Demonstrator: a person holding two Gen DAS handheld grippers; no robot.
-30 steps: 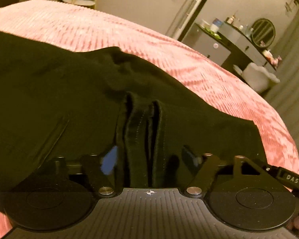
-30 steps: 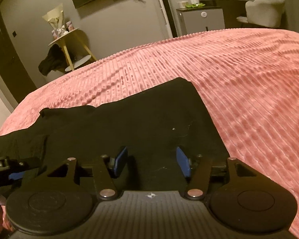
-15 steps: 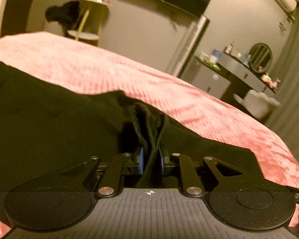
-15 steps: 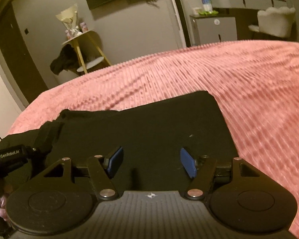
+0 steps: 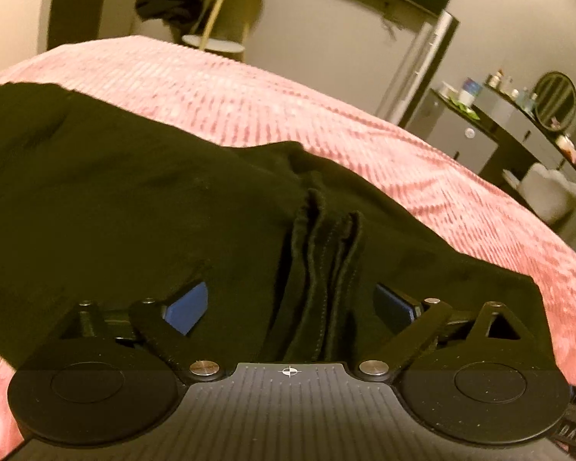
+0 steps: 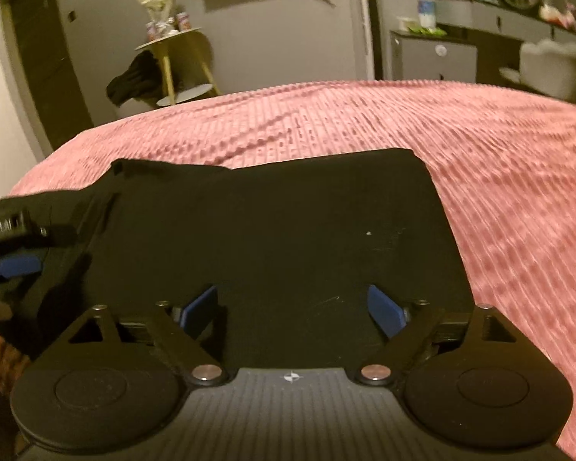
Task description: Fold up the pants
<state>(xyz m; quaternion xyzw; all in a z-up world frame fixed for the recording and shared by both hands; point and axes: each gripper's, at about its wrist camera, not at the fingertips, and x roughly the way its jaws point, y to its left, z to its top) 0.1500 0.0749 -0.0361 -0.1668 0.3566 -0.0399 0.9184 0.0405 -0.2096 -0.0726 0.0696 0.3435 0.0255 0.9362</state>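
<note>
Black pants [image 5: 134, 199] lie on a pink ribbed bedspread [image 5: 326, 123]. In the left wrist view my left gripper [image 5: 292, 307] is open, its blue pads [image 5: 186, 307] apart on either side of a bunched ridge of stacked fabric edges [image 5: 322, 269]. In the right wrist view the pants [image 6: 288, 223] lie as a flat folded panel, and my right gripper [image 6: 292, 307] is open just above its near part. The left gripper [image 6: 11, 242] shows at the left edge of that view.
Beyond the bed stand a small gold side table [image 6: 172, 61] with dark cloth hanging on it, a grey cabinet [image 6: 434, 57], a dresser with a round mirror [image 5: 555, 101] and a white chair [image 5: 549, 192]. The bedspread [image 6: 499, 161] stretches to the right.
My left gripper was open, shut on the bunched fabric ridge half a second ago, and has opened again. My right gripper stayed open and rose slightly over the folded panel.
</note>
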